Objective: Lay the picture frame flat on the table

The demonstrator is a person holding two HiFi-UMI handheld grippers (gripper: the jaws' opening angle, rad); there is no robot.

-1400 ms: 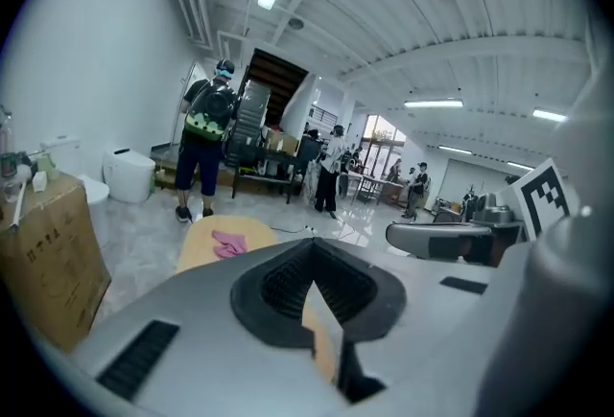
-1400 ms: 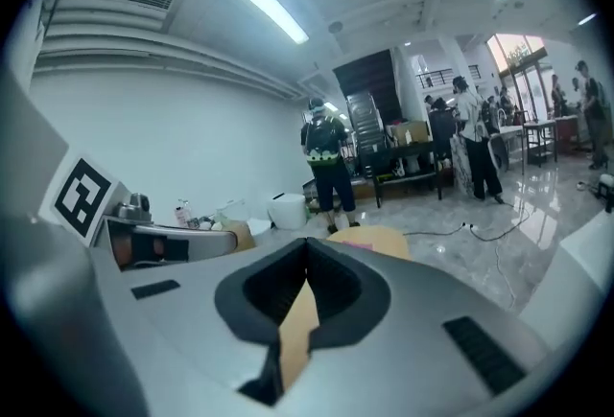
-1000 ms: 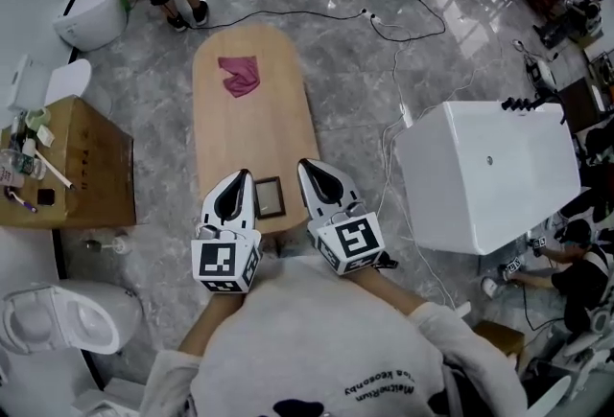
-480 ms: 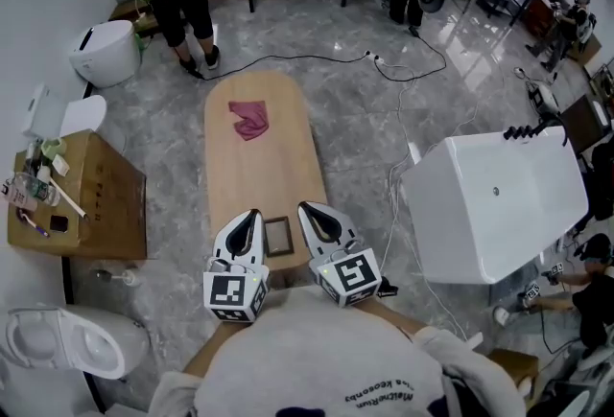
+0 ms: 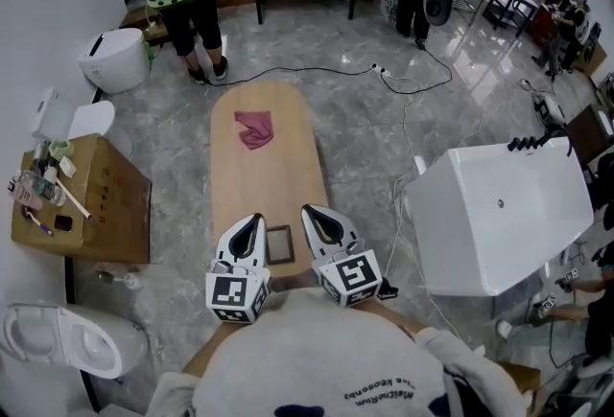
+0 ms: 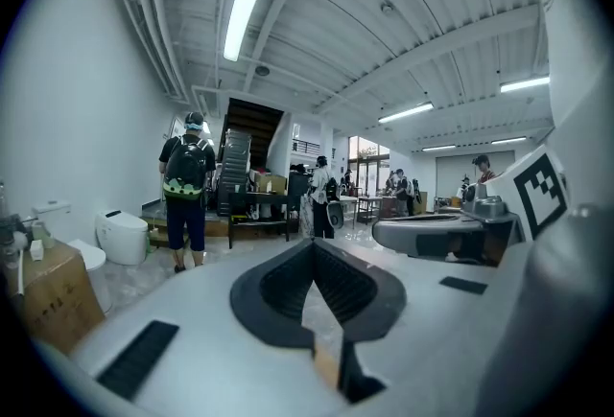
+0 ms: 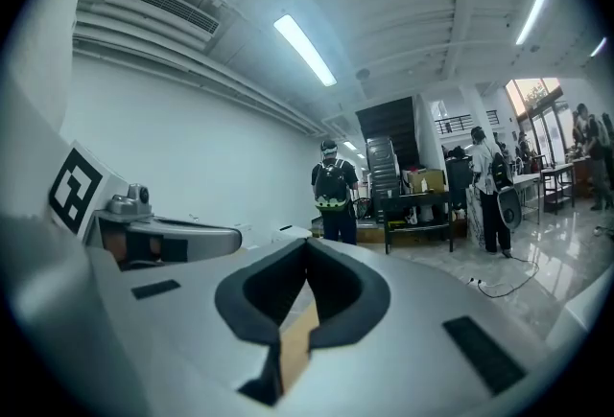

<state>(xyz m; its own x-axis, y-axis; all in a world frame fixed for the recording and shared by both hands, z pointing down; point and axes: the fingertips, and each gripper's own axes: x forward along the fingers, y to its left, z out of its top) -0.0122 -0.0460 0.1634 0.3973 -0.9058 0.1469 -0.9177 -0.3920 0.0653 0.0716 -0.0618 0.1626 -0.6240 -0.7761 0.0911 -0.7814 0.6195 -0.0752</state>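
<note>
At the left edge of the head view stands a cardboard box [image 5: 91,199] with small items on top (too small to identify). Right of it, the long wooden table [image 5: 264,171] runs up the centre of the frame, with a pink cloth [image 5: 255,129] lying near its far end. Your left gripper [image 5: 253,219] sits at the table's near end, lower centre; its own view shows the fingers [image 6: 288,286] pressed together with nothing between them. The picture frame [image 5: 279,243] lies flat on the table just beside it, between your two grippers and touching neither. Your right gripper [image 5: 309,212] sits just right of the frame, its fingers [image 7: 331,295] likewise pressed together and empty. A white bathtub [image 5: 504,214] occupies the right side, well apart from the table.
</note>
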